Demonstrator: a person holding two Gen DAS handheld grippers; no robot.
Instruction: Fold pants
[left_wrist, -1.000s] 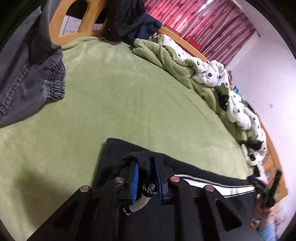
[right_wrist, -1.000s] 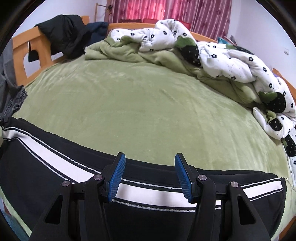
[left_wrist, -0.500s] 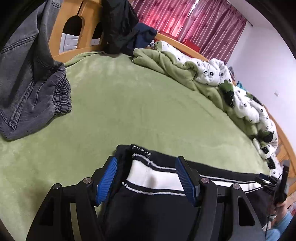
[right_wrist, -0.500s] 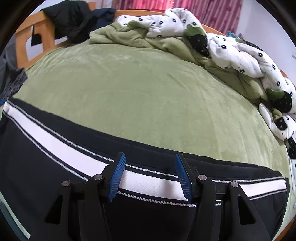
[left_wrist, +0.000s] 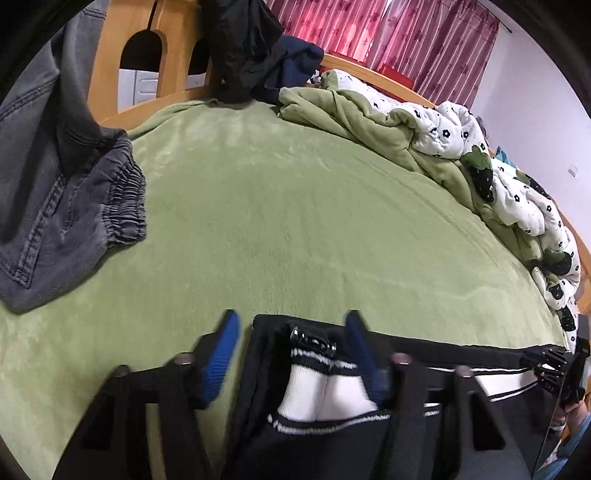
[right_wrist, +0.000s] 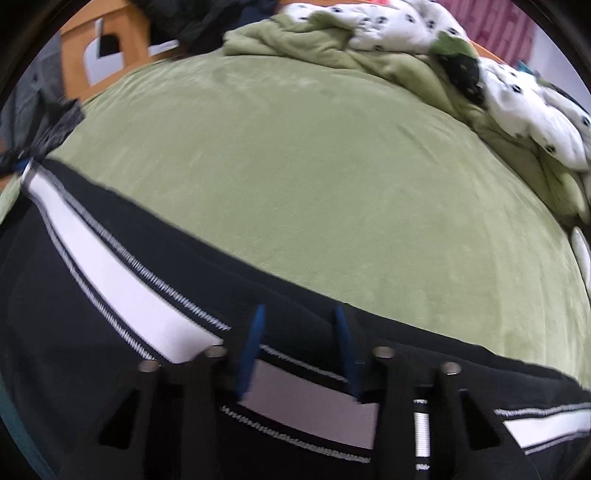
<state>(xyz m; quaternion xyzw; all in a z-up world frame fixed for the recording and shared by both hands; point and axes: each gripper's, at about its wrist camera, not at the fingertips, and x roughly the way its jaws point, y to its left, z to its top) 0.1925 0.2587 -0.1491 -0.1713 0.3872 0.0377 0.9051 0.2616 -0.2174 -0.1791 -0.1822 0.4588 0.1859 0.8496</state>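
Left fingers: left gripper (left_wrist: 291, 345) has its blue pads spread wide, straddling the cuffed end of the black pants (left_wrist: 314, 391) without pinching it.
Right fingers: right gripper (right_wrist: 299, 345) has its pads apart too, either side of the white side stripe (right_wrist: 122, 295), nothing clamped.
Pants: black with a white stripe, laid lengthwise along the near edge of the green bed (left_wrist: 295, 221).
Left edge of bed: grey jeans (left_wrist: 62, 192).
Far edge: rumpled green and white duvet (left_wrist: 461, 147); dark jacket (left_wrist: 243, 48) over the wooden bed frame (left_wrist: 107, 70).
Behind: red curtains (left_wrist: 406, 37).
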